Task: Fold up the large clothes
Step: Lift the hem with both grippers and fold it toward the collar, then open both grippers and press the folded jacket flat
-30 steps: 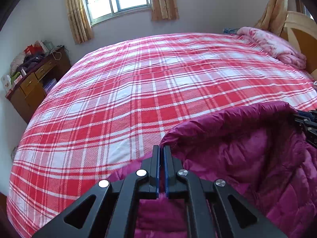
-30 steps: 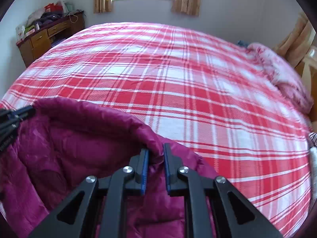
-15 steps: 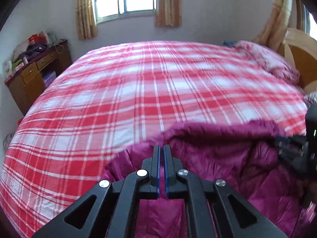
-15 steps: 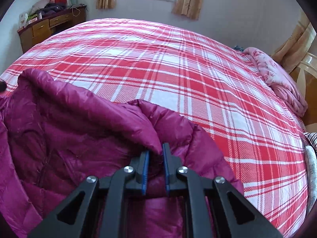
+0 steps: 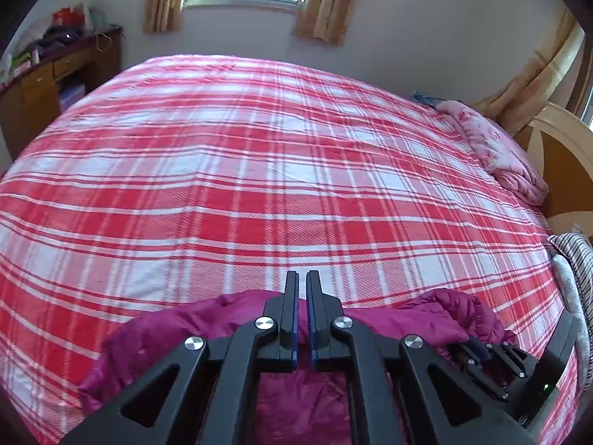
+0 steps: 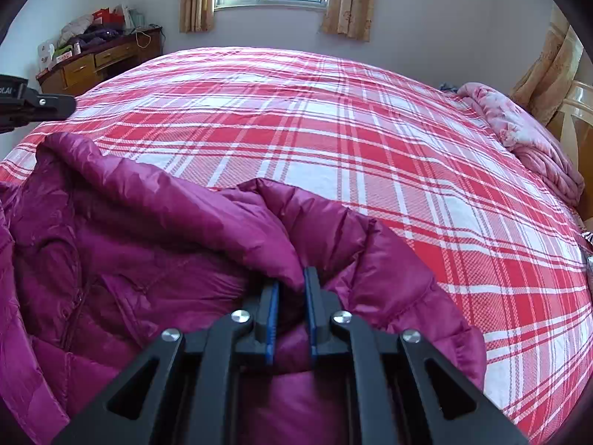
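At the far left of the room a wooden dresser (image 6: 100,61) stands against the wall, its top piled with clutter. The bed (image 5: 259,170), covered by a red-and-white plaid sheet, fills most of both views. The magenta puffer jacket (image 6: 148,244) lies bunched on the near edge of the bed.

The left tool (image 5: 302,311) holds its two fingers nearly together with only a thin slit between them; the jacket's edge sits right at and under the fingers, but whether cloth is pinched in the slit cannot be told. In the right wrist view this tool shows only as a dark piece at the left edge, above the jacket's raised left corner.

The right tool (image 6: 291,300) is clenched on a thick fold of the jacket, the fabric bulging up between and over its blue-lined fingers (image 6: 310,311). In the left wrist view it appears low at the right (image 5: 493,363), against the jacket's puffy edge.

Further right, a pink floral quilt (image 5: 496,148) is heaped by the wooden headboard (image 5: 563,170), and a striped cloth (image 5: 580,259) lies at the bed's right edge.
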The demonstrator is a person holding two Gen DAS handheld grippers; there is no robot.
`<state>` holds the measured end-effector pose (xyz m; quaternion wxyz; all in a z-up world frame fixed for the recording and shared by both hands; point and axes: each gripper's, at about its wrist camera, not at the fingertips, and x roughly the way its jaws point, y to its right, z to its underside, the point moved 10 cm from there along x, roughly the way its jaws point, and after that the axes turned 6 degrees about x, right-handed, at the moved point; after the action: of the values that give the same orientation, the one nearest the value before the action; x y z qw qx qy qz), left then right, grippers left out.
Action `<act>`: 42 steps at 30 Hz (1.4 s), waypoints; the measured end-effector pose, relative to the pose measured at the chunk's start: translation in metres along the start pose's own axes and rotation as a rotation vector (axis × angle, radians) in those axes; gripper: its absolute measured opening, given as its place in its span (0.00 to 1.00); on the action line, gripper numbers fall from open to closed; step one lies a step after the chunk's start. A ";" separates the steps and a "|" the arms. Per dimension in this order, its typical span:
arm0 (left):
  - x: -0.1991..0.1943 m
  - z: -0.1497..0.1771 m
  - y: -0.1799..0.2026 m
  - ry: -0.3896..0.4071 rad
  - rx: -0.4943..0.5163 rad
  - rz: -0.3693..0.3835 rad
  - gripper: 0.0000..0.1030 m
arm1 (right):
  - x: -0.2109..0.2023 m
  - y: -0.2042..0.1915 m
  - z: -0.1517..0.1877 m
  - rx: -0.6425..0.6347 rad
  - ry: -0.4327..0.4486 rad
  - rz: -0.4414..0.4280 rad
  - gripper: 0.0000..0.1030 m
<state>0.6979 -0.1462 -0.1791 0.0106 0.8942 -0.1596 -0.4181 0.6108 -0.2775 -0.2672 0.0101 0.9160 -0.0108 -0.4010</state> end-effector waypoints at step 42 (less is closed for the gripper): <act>0.045 0.074 0.015 -0.042 0.112 -0.001 0.56 | 0.022 -0.025 -0.008 0.187 -0.101 -0.088 0.69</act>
<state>0.6651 -0.1656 -0.2582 -0.0428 0.8846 -0.1825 -0.4270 0.6318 -0.2532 -0.2782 -0.0937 0.8911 -0.0087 -0.4439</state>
